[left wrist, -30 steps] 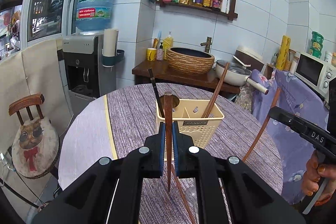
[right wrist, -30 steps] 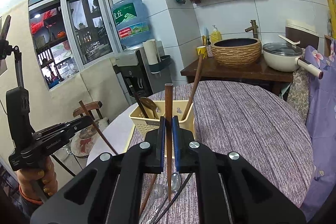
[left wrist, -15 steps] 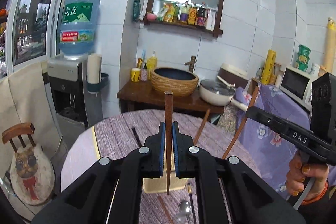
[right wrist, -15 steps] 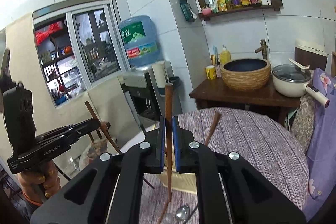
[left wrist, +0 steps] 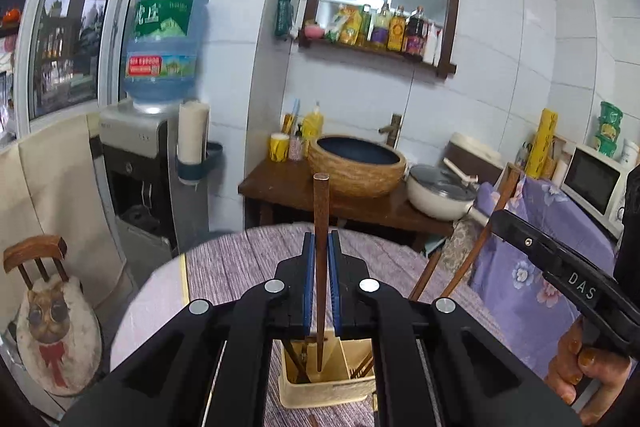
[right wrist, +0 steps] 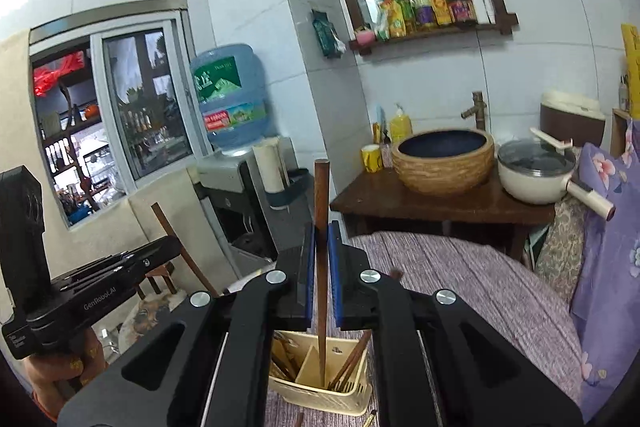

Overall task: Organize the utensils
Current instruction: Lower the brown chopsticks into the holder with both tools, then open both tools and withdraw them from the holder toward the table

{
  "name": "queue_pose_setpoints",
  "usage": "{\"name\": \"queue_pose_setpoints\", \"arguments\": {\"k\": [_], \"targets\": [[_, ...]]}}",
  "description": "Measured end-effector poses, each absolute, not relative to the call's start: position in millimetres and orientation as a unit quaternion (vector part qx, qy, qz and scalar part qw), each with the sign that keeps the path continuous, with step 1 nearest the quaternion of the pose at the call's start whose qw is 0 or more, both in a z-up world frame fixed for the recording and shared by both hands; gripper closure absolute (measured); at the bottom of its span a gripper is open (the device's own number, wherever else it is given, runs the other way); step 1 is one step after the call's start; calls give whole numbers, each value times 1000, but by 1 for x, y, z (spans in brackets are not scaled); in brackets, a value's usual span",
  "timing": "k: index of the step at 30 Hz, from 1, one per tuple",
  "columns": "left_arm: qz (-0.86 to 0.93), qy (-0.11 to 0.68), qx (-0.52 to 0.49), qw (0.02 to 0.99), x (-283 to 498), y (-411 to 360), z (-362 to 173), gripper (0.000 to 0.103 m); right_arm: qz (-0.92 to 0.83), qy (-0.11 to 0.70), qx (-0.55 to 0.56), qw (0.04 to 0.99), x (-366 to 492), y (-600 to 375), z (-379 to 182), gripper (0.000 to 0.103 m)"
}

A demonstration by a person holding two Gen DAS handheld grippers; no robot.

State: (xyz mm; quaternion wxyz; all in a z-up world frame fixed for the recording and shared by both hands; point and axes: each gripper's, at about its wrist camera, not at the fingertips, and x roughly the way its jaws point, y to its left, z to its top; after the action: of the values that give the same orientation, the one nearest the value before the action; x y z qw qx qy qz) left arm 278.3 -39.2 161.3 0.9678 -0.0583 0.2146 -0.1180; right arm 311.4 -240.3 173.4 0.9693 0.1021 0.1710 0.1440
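Left wrist view: my left gripper [left wrist: 320,267] has its fingers [left wrist: 307,279] closed narrow on a brown wooden chopstick [left wrist: 320,227], which stands nearly upright between the blue pads, thick end above the fingers and thin tip down over the cream utensil caddy [left wrist: 328,387]. The caddy sits on the round tabletop [left wrist: 248,263], covered with a purple striped cloth, close to the near edge; its divided compartments hold more brown chopsticks, though I cannot tell which compartment lies under the tip. At the right of this view my right gripper [left wrist: 496,217], held by a hand [left wrist: 584,375], carries a second chopstick [left wrist: 480,243] tilted across the air above the tabletop's right edge. Right wrist view: the right gripper's fingers [right wrist: 307,267] are likewise shut narrow on that chopstick [right wrist: 320,227], its tip hanging over the caddy [right wrist: 320,387] near a central divider, with other chopsticks leaning in the right-hand compartment. The left gripper [right wrist: 172,247] shows at the left of this view, off the tabletop's edge. Beyond the far edge stand a wooden stand with a basin [left wrist: 356,163] and a water dispenser [left wrist: 160,47].
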Motion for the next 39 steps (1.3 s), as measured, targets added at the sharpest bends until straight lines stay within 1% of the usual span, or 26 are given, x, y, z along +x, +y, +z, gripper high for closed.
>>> {"name": "queue_pose_setpoints", "arguments": {"k": [7, 13, 19, 27, 28, 29, 30, 32, 33, 34, 36, 37, 39], "targets": [[-113, 252, -55, 960, 289, -44, 117, 95, 130, 193, 90, 968, 321, -234, 131, 95], [-109, 277, -53, 953, 295, -48, 93, 95, 127, 210, 98, 965, 325, -236, 112, 95], [-92, 279, -47, 955, 298, -48, 82, 95, 123, 223, 105, 961, 328, -239, 97, 95], [-95, 275, -49, 956, 294, -47, 84, 94, 133, 213, 104, 962, 324, -240, 94, 94], [-96, 272, -47, 956, 292, -47, 85, 90, 131, 209, 99, 964, 323, -240, 94, 93], [-96, 268, -45, 958, 289, -48, 86, 79, 128, 205, 95, 966, 320, -239, 94, 89], [-96, 260, -43, 960, 283, -47, 88, 64, 126, 199, 89, 968, 316, -239, 94, 78], [-90, 243, -42, 965, 273, -45, 92, 50, 128, 191, 91, 969, 311, -241, 94, 67], [-87, 235, -41, 967, 267, -44, 93, 49, 127, 184, 91, 970, 306, -242, 94, 67], [-83, 231, -38, 969, 262, -42, 93, 44, 126, 181, 90, 971, 303, -242, 95, 67], [-73, 223, -39, 971, 254, -38, 92, 28, 121, 174, 88, 973, 294, -244, 95, 66], [-67, 220, -41, 972, 250, -35, 90, 25, 117, 171, 85, 975, 287, -245, 94, 65], [-64, 219, -47, 973, 241, -30, 86, 19, 111, 167, 75, 977, 275, -244, 93, 60]]}}
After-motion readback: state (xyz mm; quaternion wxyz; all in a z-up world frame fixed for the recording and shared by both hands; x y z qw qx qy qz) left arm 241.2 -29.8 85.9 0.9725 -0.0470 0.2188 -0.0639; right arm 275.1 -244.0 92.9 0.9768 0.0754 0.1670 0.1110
